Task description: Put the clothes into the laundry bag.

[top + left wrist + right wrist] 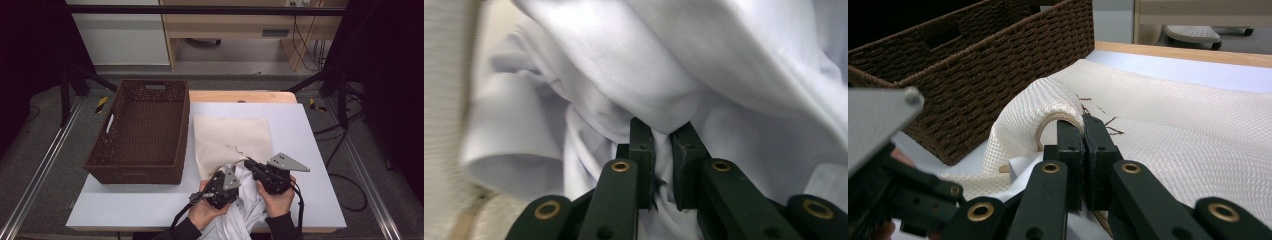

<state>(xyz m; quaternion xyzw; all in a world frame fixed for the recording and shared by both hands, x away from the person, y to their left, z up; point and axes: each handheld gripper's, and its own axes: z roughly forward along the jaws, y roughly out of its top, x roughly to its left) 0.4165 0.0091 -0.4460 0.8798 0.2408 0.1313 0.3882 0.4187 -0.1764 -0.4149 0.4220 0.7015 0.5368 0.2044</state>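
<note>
High view: white garment [245,200] bunched at the table's [310,150] near edge, partly in the mouth of a cream mesh bag [232,137] that lies flat mid-table beside a brown wicker basket [142,130]. Left gripper [663,145] is nearly closed, jaws pinching a fold of the garment; right gripper [1083,130] is fully closed on the bag's rolled rim, holding it up. Both look soft, light and floppy, so I'd grip bunched folds and the hem; no readable labels or text.
</note>
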